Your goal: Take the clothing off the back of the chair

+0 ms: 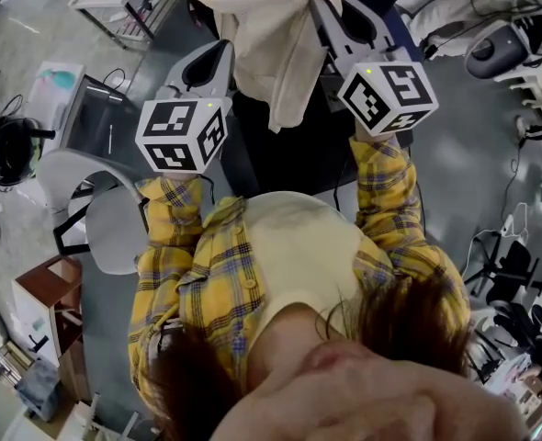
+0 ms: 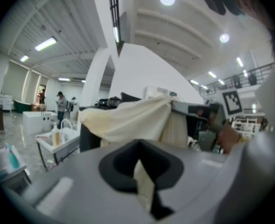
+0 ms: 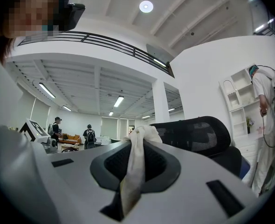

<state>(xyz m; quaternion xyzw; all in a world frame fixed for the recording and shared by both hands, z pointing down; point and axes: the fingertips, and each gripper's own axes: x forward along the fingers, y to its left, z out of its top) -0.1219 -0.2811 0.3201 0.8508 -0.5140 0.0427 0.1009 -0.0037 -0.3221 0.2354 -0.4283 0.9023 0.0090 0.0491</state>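
A cream garment [image 1: 271, 35] hangs bunched between my two grippers, in front of the person's chest. My left gripper [image 1: 218, 55] is shut on one edge of it; in the left gripper view a fold of cream cloth [image 2: 143, 183] is pinched in the jaws of my left gripper [image 2: 144, 171] and the rest stretches away toward the other gripper. My right gripper [image 1: 337, 18] is shut on another edge, with a strip of cloth [image 3: 135, 148] caught in my right gripper [image 3: 132, 169]. The black mesh chair back [image 3: 198, 135] stands bare just beyond, to the right.
The dark chair [image 1: 294, 154] stands below the garment. A grey chair [image 1: 96, 200] and a small brown cabinet [image 1: 46, 306] are at the left. A white trolley [image 2: 58, 143] with bottles stands farther off. People stand far back [image 3: 88, 135], and one in white is at the right [image 3: 268, 125].
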